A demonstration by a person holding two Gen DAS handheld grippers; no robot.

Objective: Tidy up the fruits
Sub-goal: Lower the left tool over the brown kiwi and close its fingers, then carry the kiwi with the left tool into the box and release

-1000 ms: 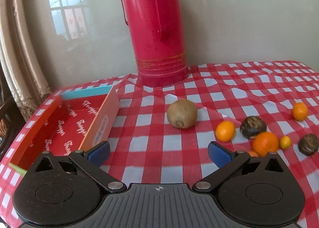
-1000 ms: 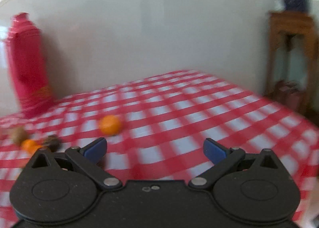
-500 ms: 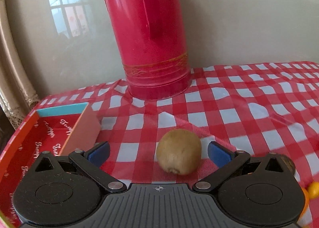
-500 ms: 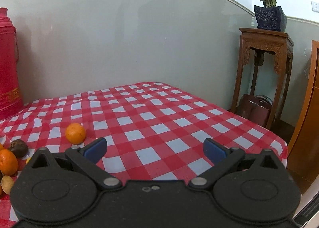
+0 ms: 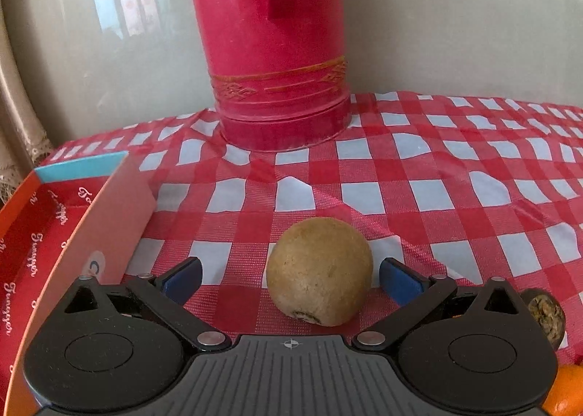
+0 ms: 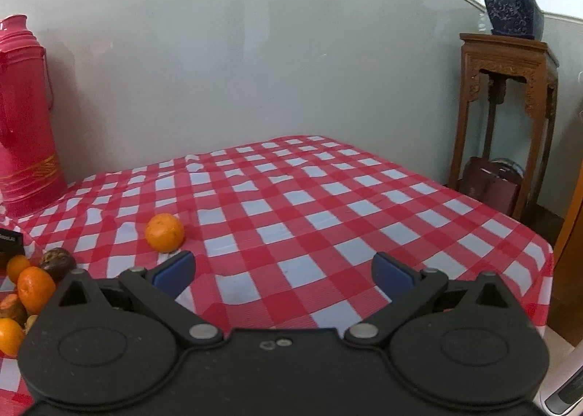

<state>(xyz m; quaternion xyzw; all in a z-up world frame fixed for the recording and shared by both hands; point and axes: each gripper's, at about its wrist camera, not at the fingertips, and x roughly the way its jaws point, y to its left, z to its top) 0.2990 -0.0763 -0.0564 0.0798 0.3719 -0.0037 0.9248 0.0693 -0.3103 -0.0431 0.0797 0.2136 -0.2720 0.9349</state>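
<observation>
A brown kiwi (image 5: 320, 271) lies on the red-checked cloth between the blue fingertips of my left gripper (image 5: 291, 279), which stands open around it; the pads do not touch it. To its left is an open red and orange box (image 5: 73, 244). A dark wrinkled fruit (image 5: 546, 314) and part of an orange (image 5: 564, 394) peek out at the lower right. In the right wrist view my right gripper (image 6: 282, 275) is open over bare cloth. A lone orange (image 6: 164, 232) lies just beyond its left finger, and several oranges (image 6: 34, 288) with a dark fruit (image 6: 58, 263) cluster at the left.
A tall red thermos (image 5: 273, 44) stands against the wall behind the kiwi, seen also as the thermos (image 6: 22, 117) at the far left of the right wrist view. The table's right edge (image 6: 539, 244) drops off near a wooden stand (image 6: 506, 117) holding a potted plant.
My left gripper has moved forward until the kiwi sits between its open fingers. The right gripper's view swung right, then steadied; its jaws stayed open.
</observation>
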